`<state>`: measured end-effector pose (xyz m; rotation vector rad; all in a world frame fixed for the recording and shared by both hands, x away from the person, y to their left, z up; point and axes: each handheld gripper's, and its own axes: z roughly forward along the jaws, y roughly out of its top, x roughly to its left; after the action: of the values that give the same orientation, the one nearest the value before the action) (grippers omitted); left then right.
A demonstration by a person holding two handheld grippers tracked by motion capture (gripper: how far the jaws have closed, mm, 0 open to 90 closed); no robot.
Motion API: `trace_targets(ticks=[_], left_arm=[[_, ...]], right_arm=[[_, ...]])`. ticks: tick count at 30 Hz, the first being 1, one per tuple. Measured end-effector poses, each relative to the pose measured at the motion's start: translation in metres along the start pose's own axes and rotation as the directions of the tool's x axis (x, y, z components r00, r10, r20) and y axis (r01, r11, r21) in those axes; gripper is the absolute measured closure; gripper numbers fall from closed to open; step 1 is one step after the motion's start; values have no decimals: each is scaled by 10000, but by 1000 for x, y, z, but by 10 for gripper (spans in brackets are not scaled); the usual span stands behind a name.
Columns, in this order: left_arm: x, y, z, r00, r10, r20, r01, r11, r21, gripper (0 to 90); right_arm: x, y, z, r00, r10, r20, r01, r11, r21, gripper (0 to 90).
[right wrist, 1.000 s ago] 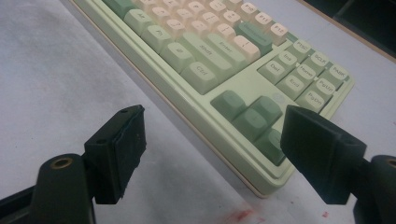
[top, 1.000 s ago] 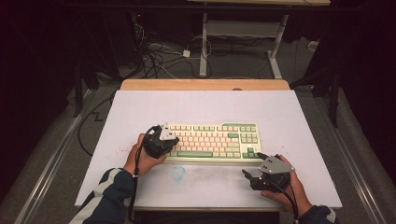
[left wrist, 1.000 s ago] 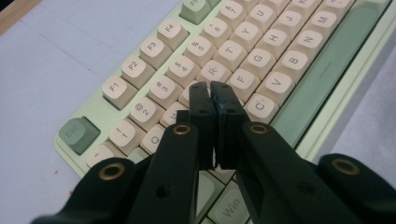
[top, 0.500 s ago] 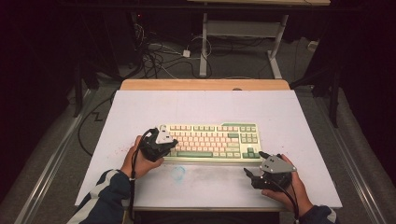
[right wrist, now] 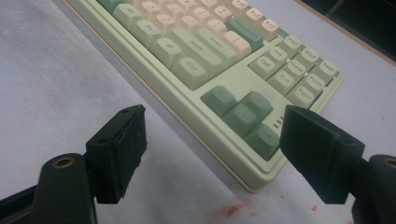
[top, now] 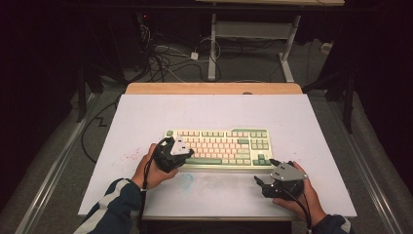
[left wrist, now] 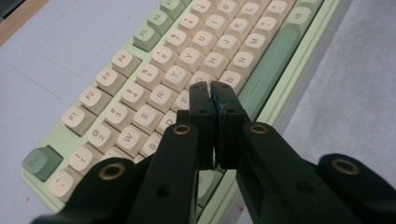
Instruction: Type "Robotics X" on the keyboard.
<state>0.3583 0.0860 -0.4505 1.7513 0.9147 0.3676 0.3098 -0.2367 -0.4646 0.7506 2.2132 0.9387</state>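
A pale green keyboard (top: pixel 219 146) with cream and green keys lies in the middle of the white table top. My left gripper (top: pixel 186 154) hovers over the keyboard's left end, its jaws shut with nothing between them. In the left gripper view the closed tips (left wrist: pixel 211 89) sit just above the letter keys near the space bar (left wrist: pixel 268 70). My right gripper (top: pixel 265 171) rests low on the table by the keyboard's near right corner, and it is open. In the right gripper view its gap (right wrist: pixel 212 121) frames the arrow keys (right wrist: pixel 243 112), and its pads touch nothing.
The white sheet (top: pixel 146 122) covers the table, with a wooden strip (top: pixel 214 88) along the far edge. Red specks (top: pixel 127 157) and a bluish smear (top: pixel 185 181) mark the sheet near the person. Cables (top: pixel 170 58) and a desk frame (top: pixel 213 44) stand on the floor beyond.
My left gripper has shifted slightly to the right over the keyboard's left end, still shut. The right gripper has stayed where it was.
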Motion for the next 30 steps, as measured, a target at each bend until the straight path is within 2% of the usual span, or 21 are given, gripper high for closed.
trace_targets(ticks=[18,24,30], left_arm=[[-12,-7,13,9992,241,309,-255,9986,463,854],[-14,-13,16,9986,425,323,-447,9966,692,853],[-14,-13,16,9985,489,257,-505,9967,641,853]], right_arm=[[2,0,2,9999,-142,-86,143,9998,114,237],[2,0,2,9998,-173,-116,175,9997,143,236],[2,0,2,9997,-207,-123,209,9996,167,236]])
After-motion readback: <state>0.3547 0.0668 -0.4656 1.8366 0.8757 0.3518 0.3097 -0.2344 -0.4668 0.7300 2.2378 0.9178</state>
